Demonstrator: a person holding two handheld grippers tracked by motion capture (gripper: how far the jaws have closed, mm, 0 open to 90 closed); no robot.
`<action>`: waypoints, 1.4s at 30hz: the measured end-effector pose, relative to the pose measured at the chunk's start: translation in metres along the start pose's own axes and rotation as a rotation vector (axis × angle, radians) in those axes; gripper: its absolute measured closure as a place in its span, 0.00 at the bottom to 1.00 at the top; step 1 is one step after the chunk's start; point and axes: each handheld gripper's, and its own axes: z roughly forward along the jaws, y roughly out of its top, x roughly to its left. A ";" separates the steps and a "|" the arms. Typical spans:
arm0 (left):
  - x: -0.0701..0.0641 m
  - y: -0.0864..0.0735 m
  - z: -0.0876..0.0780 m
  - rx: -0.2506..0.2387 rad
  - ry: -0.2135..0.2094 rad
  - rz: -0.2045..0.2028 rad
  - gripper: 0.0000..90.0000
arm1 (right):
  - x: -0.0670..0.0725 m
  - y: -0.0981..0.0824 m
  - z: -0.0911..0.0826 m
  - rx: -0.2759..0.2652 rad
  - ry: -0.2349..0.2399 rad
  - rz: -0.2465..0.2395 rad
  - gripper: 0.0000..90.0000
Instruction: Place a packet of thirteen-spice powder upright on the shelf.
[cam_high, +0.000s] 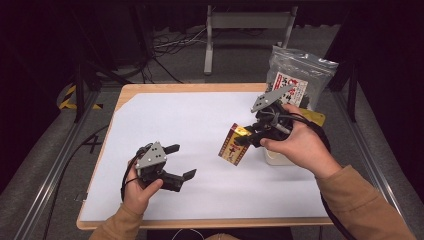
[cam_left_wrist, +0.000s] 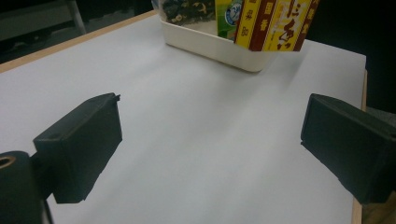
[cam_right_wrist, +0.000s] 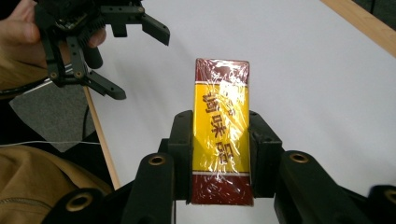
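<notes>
A red and yellow box wrapped in clear film (cam_right_wrist: 220, 128) is clamped between the two black pads of my right gripper (cam_right_wrist: 220, 154). In the high view this box (cam_high: 233, 145) hangs tilted above the white sheet, right of centre, with my right gripper (cam_high: 246, 138) shut on it. My left gripper (cam_high: 181, 161) rests low at the front left, jaws wide apart with nothing between them. From the left gripper view the box (cam_left_wrist: 275, 23) hangs ahead, in front of a cream tray (cam_left_wrist: 210, 44), beyond my open left gripper (cam_left_wrist: 210, 144).
A white sheet (cam_high: 200, 125) covers the wooden table (cam_high: 195, 87). The cream tray (cam_high: 275, 157) sits under the right hand. A clear bag with a printed label (cam_high: 295, 75) stands at the back right. Cables and a metal stand lie on the floor beyond.
</notes>
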 end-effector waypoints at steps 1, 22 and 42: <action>0.001 0.000 -0.001 0.001 0.002 0.003 0.06 | 0.000 -0.001 -0.002 0.004 -0.008 -0.006 0.76; 0.017 -0.002 -0.017 0.013 0.045 -0.029 0.05 | -0.014 -0.017 -0.038 0.035 -0.076 -0.052 0.76; 0.030 -0.005 -0.034 0.035 0.098 -0.017 0.05 | -0.030 -0.039 -0.068 0.061 -0.130 -0.087 0.76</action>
